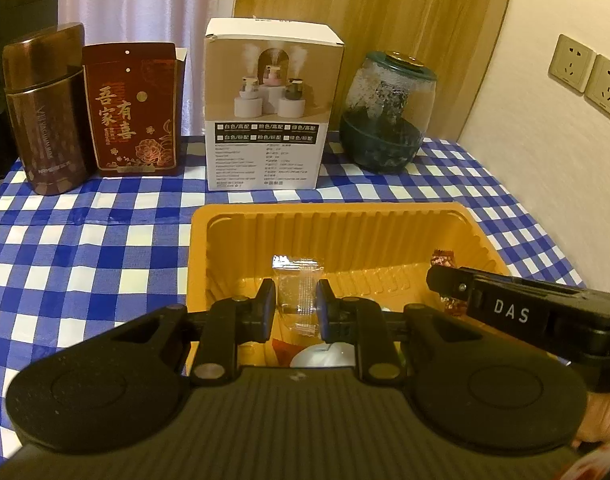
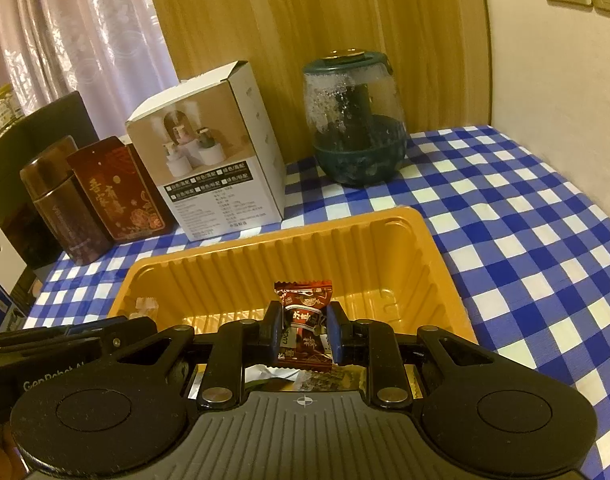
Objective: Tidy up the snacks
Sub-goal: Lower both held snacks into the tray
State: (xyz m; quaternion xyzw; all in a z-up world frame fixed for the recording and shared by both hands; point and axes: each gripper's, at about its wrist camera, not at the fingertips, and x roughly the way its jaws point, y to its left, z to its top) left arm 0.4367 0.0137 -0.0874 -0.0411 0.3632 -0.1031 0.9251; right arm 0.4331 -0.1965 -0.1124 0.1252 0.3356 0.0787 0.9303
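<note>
Clamped in the left gripper (image 1: 297,300), a clear-wrapped sweet (image 1: 298,292) and, in the right gripper (image 2: 305,330), a dark red foil-wrapped candy (image 2: 304,320) hang over the ribbed yellow plastic tray (image 1: 265,236), seemingly poised for sorting.

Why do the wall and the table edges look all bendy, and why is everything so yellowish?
Left wrist view: the fisheye lens bows the wall sockets and the checked tablecloth; warm dim light tints the orange tray. Right wrist view: same curving on the wooden panel, dark corners, and the red snack looks slightly soft.
</note>
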